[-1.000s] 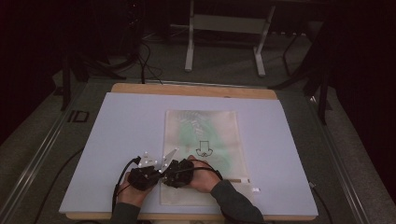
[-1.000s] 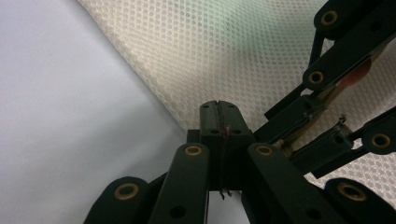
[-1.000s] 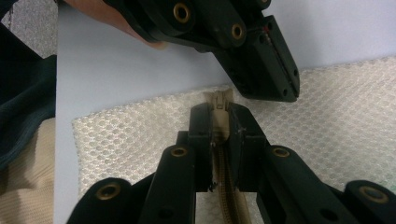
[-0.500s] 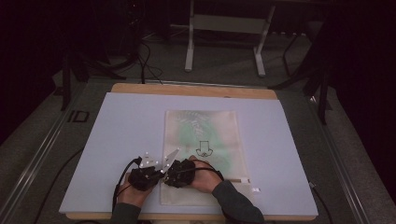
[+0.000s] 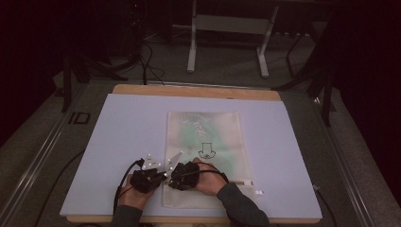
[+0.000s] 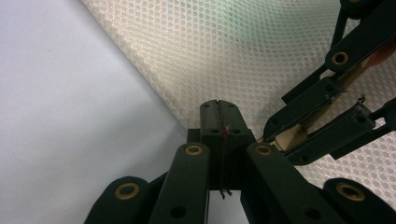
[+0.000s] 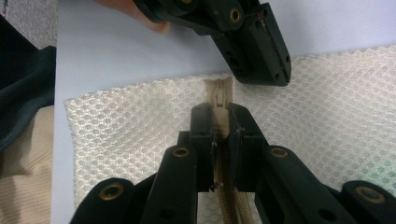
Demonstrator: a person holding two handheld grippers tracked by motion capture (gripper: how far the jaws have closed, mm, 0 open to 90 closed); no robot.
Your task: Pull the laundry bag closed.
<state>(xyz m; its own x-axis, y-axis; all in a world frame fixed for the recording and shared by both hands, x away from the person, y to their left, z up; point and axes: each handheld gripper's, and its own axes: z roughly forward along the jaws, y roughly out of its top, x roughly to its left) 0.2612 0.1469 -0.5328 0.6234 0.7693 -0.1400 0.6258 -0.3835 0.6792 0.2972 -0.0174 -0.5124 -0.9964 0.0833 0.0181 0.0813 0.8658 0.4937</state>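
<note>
A white mesh bag (image 5: 208, 137) with a black arrow mark lies flat on the pale board (image 5: 118, 137). Both grippers meet at its near left corner. My left gripper (image 5: 162, 176) (image 6: 217, 112) is shut on the bag's edge (image 6: 243, 60), with a thin red thread caught in the closed jaws. My right gripper (image 5: 170, 178) (image 7: 218, 116) is shut on the beige zipper pull (image 7: 218, 95), and the zipper tape (image 7: 229, 205) runs back beneath it. The right gripper view also takes in the left gripper (image 7: 261, 46), which touches the mesh edge just beyond the pull.
The board lies on a wooden table top (image 5: 189, 90), edged by grey floor and cables. A metal frame (image 5: 191, 47) stands beyond the far edge. Small white bits (image 5: 259, 192) lie near the bag's near right corner. A dark sleeve (image 7: 23, 88) is at left.
</note>
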